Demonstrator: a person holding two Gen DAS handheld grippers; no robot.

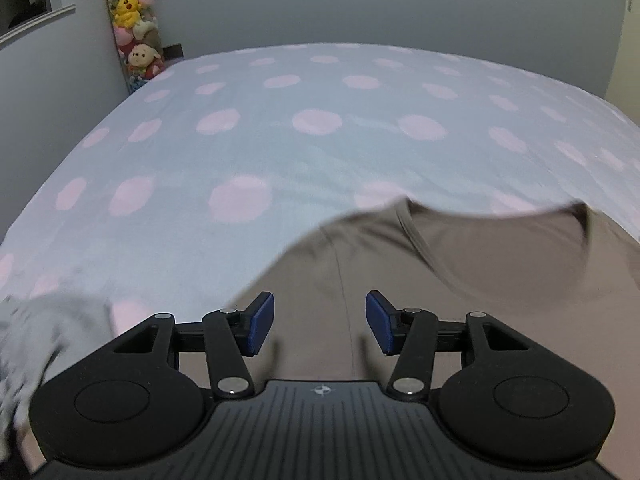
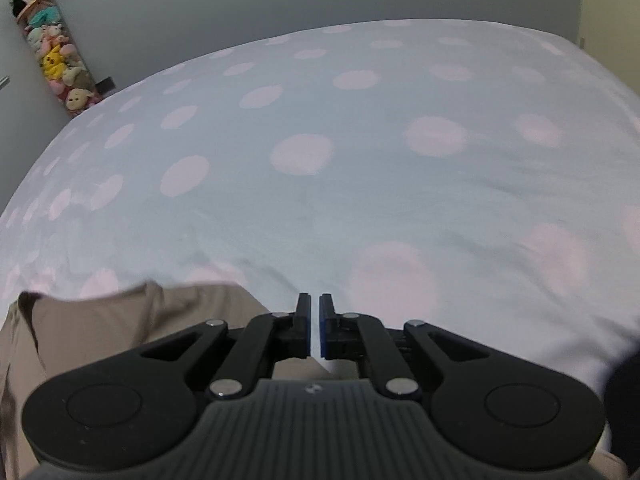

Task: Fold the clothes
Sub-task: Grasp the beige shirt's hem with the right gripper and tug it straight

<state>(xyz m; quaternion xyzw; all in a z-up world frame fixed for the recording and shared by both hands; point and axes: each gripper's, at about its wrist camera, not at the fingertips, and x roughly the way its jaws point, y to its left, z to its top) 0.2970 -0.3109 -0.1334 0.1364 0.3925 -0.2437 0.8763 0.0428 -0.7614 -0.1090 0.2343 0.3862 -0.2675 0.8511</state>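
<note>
Left gripper level over the beige shirt, blue pads spread wide, nothing between them. Right gripper low over the polka-dot bedspread, fingers nearly together with a thin gap, gripping nothing visible. Shirt at 8 o'clock of it, motion-blurred. Clear tube of plush toys at 10 o'clock in corner.

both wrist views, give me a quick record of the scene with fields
surface: bed cover, pale blue with pink dots
garment: tan shirt, blurred, at the near edge of the bed
left claw: open, above the shirt, gripping nothing
right claw: nearly shut, thin gap shows, whether it pinches cloth cannot be told
other cloth: grey fabric at lower left
background: column of plush toys in the corner
</note>
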